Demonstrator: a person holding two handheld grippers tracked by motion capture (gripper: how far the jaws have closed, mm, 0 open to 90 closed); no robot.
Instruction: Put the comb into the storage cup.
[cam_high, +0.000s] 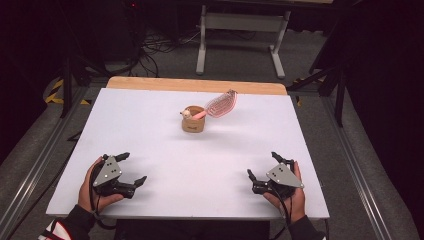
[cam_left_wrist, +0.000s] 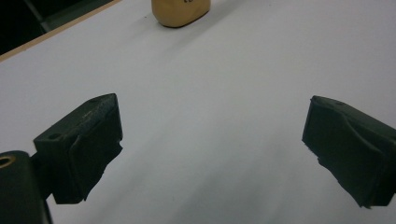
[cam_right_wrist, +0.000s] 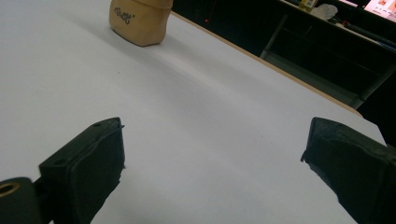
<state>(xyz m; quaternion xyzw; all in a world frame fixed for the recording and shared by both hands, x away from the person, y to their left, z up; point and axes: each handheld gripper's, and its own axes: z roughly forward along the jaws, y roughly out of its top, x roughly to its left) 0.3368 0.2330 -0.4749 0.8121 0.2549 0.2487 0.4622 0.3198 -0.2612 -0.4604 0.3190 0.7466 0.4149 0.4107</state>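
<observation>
A small tan, round-bodied cup (cam_high: 193, 124) stands upright on the white table sheet (cam_high: 150, 130), just above the middle of the high view, with a pink-handled hairbrush (cam_high: 220, 105) propped in it. The brush's handle sits inside the cup and its pink, ribbed oval head leans out toward the upper right, so its long axis runs from the cup's mouth up and to the right, clear of the table. A small pale knob (cam_high: 186, 114) shows at the cup's left rim; what it belongs to is too small to tell.

In the left gripper view the cup's base (cam_left_wrist: 181, 13) sits at the top edge, a little left of centre, well beyond the jaws. In the right gripper view the cup (cam_right_wrist: 139, 22) appears at the upper left, its dark printed mark facing the camera.

Both tools wait well apart from it near the bottom of the high view. The left gripper (cam_high: 131, 170), held in a hand at lower left, has its jaws spread wide with nothing between them. The right gripper (cam_high: 263, 165), held in a hand at lower right, is likewise spread wide and empty. Both sit low over the bare sheet, each pointing inward and up-frame.

The cup lies ahead of both, roughly between them, slightly nearer the left; the brush head tilts toward the right-hand side, which by my reading favours the right gripper for lifting the brush while the left steadies the cup.
</observation>
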